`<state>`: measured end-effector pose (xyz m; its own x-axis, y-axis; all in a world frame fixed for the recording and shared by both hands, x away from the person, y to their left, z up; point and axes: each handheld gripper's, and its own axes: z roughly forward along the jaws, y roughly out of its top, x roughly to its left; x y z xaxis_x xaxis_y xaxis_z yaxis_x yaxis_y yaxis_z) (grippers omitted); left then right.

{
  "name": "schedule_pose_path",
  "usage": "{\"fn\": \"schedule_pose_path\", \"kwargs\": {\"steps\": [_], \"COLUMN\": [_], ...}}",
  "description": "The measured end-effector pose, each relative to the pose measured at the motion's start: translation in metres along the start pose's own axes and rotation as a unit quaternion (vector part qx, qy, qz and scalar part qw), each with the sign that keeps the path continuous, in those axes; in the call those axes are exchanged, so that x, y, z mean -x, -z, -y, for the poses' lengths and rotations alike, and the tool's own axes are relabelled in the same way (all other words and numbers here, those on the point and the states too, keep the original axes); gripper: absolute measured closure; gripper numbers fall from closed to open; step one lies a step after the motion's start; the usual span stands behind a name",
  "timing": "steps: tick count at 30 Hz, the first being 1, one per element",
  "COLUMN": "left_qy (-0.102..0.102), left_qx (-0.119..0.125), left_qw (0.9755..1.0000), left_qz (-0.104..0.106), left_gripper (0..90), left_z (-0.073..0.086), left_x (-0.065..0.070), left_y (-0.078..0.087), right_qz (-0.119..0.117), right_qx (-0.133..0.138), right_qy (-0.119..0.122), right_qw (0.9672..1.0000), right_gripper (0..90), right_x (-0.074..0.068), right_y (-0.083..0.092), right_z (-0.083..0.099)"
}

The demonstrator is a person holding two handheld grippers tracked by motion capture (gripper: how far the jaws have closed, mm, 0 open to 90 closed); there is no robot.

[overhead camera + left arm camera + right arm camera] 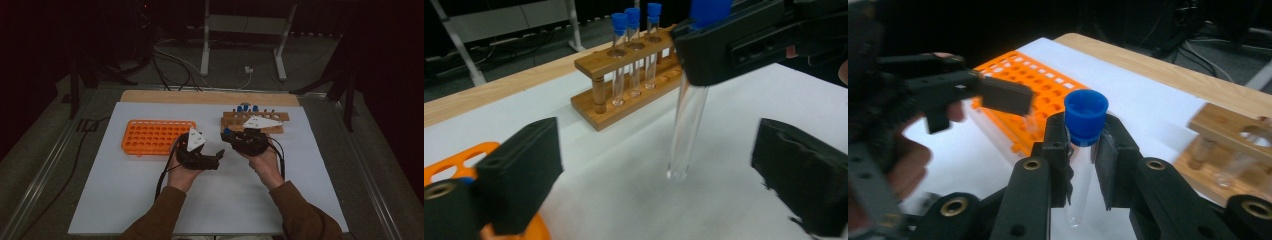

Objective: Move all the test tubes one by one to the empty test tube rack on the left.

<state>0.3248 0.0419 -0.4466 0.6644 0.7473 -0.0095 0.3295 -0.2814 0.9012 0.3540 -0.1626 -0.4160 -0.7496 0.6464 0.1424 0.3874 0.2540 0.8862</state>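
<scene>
My right gripper (1083,165) is shut on a clear test tube (1078,195) just under its blue cap (1086,116), holding it upright above the white mat. In the left gripper view that tube (686,125) hangs from the right gripper (729,42), its rounded end between and a little beyond my own wide-apart pads (521,175). My left gripper (218,159) stands open with nothing touching it, pointed toward the right gripper (232,137). An orange tube rack (152,136) lies at the left. A wooden rack (255,120) behind the hands holds three blue-capped tubes (634,50).
A white mat (125,200) covers the table, with a bare wooden strip (200,96) along its far edge. Cables trail from both grippers toward the person. A metal stand (240,30) and loose cords sit on the floor beyond the table.
</scene>
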Motion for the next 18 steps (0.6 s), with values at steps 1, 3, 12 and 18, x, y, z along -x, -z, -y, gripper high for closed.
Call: {"fn": "schedule_pose_path", "kwargs": {"steps": [1, 3, 12, 18], "left_qy": [-0.001, -0.001, -0.007, -0.012], "left_qx": [0.003, 0.003, 0.008, 0.008], "left_qw": [1.0, 1.0, 0.9996, 0.9994], "left_qz": [0.001, 0.006, 0.025, 0.031], "left_gripper": [17.9, 28.9, 72.0, 77.9], "left_z": [0.0, 0.0, 0.001, 0.003], "left_x": [0.001, 0.001, 0.002, 0.003], "left_y": [0.0, -0.001, 0.0, -0.001], "right_qz": [-0.003, -0.008, -0.026, -0.035], "right_qx": [-0.001, -0.002, 0.0, -0.004], "right_qy": [0.002, 0.005, 0.009, 0.003], "right_qw": [1.0, 0.9999, 0.9996, 0.9994], "right_gripper": [76.8, 76.9, 76.8, 76.1], "right_x": [-0.002, -0.007, -0.017, -0.015], "right_y": [-0.001, -0.003, -0.007, -0.007], "right_z": [0.0, -0.001, -0.002, -0.001]}}
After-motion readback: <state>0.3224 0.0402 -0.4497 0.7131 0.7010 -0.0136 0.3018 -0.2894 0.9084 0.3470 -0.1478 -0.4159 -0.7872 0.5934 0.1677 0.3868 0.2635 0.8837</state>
